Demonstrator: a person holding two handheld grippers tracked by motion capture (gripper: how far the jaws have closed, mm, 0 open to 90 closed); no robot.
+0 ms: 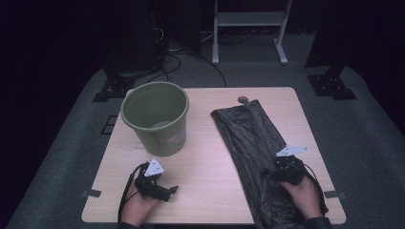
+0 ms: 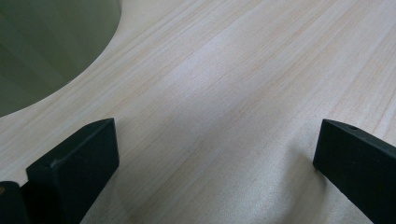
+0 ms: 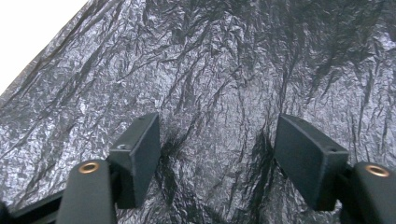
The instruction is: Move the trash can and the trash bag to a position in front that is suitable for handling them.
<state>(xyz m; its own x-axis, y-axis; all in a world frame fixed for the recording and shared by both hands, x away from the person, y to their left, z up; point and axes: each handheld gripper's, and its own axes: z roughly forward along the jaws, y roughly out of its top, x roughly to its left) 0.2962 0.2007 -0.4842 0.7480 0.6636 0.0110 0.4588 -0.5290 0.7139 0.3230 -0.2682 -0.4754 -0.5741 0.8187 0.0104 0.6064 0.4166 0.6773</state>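
Note:
A black crinkled plastic bag [image 1: 253, 143] lies flat along the right half of the wooden table [image 1: 205, 167], reaching from the far side to the near edge. My right gripper [image 1: 282, 167] hovers over its near part; in the right gripper view the bag [image 3: 210, 70] spreads below the open jaws of my right gripper [image 3: 217, 154], with nothing pinched between them. A green bucket [image 1: 156, 117] stands upright and empty at the left. My left gripper [image 1: 172, 189] rests low on the table in front of it, open over bare wood [image 2: 224, 93], the bucket wall [image 2: 46, 46] at its left.
A small round grey disc [image 1: 243, 100] sits at the table's far edge by the bag's end. Dark stands [image 1: 114, 86] and a white frame [image 1: 248, 28] rise on the floor behind the table. Tape tabs [image 1: 90, 193] mark the near corners.

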